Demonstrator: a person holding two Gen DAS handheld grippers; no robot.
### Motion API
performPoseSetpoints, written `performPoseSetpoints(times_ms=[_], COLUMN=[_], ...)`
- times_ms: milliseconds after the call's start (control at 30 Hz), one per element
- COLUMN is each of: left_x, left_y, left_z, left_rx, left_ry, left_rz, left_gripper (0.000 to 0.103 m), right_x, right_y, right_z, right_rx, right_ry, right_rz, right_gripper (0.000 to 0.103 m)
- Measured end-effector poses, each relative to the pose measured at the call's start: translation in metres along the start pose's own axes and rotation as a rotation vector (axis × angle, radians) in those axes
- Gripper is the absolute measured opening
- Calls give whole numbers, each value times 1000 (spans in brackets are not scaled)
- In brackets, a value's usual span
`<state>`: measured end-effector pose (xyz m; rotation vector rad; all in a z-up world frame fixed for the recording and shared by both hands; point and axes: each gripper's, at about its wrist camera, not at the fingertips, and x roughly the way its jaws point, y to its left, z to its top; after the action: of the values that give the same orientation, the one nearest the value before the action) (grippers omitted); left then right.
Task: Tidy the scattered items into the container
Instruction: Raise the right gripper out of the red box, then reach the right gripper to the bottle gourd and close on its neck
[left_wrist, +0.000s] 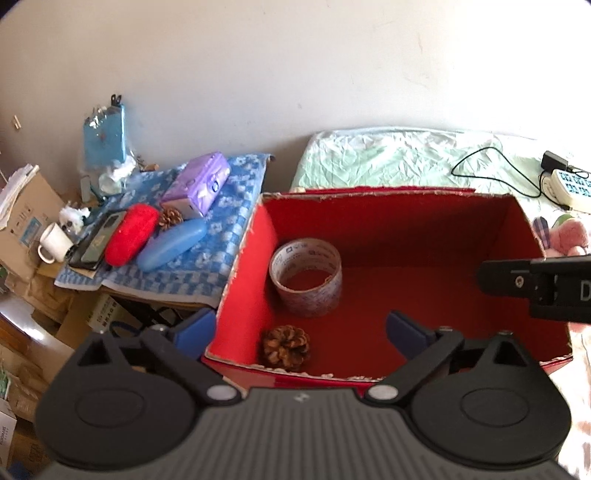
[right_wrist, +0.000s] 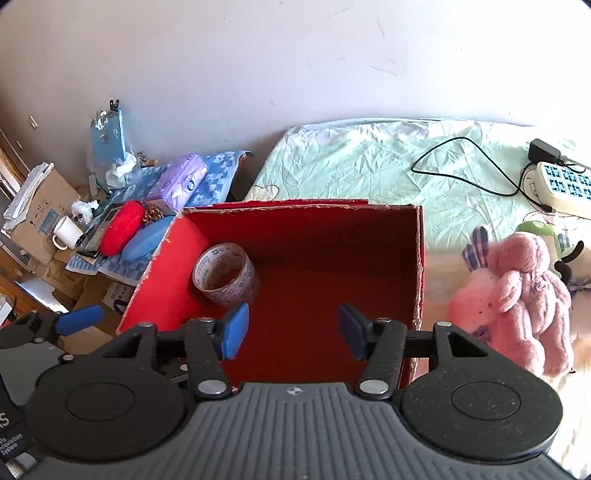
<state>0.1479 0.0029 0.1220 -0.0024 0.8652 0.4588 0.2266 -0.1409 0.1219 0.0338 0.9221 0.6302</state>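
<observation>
A red open box (left_wrist: 369, 206) (right_wrist: 303, 216) stands on the bed and holds a roll of tape (left_wrist: 306, 282) (right_wrist: 224, 274) and a pine cone (left_wrist: 286, 347). My left gripper (left_wrist: 301, 332) is open and empty, straddling the box's near left corner above the pine cone. My right gripper (right_wrist: 293, 330) is open and empty over the box's near side. On the side table to the left lie a red case (left_wrist: 131, 234) (right_wrist: 122, 227), a blue case (left_wrist: 171, 244) (right_wrist: 146, 238), a second pine cone (left_wrist: 170, 218) (right_wrist: 152, 214), a purple tissue pack (left_wrist: 197, 184) (right_wrist: 179, 182) and a phone (left_wrist: 98, 243).
A blue checked cloth (left_wrist: 207, 266) covers the side table, beside a white mug (left_wrist: 55, 243) (right_wrist: 67, 232) and cardboard boxes (left_wrist: 26, 218). A pink plush toy (right_wrist: 517, 295), a power strip (right_wrist: 565, 188) and a black cable (right_wrist: 465, 166) lie on the green bedsheet (right_wrist: 351, 166).
</observation>
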Motion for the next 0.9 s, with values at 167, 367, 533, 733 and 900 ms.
performPoseSetpoints(times_ms=[167, 367, 533, 733, 900], left_x=[-6, -14, -20, -21, -20], left_y=[3, 3, 4, 2, -2], left_z=[-5, -15, -21, -30, -37], left_rx=[-22, -29, -43, -51, -35], left_ry=[7, 5, 12, 35, 44], left_rz=[-13, -32, -58, -68, -70], left_gripper=[99, 100, 99, 100, 99], right_x=[-7, -19, -25, -27, -27], right_y=[1, 4, 7, 8, 9], right_z=[-4, -14, -23, -35, -43], right_rx=[5, 9, 2, -5, -10], right_ry=[-15, -37, -49, -50, -47], right_rz=[-14, -17, 10, 8, 11], right_gripper=[59, 66, 65, 65, 64])
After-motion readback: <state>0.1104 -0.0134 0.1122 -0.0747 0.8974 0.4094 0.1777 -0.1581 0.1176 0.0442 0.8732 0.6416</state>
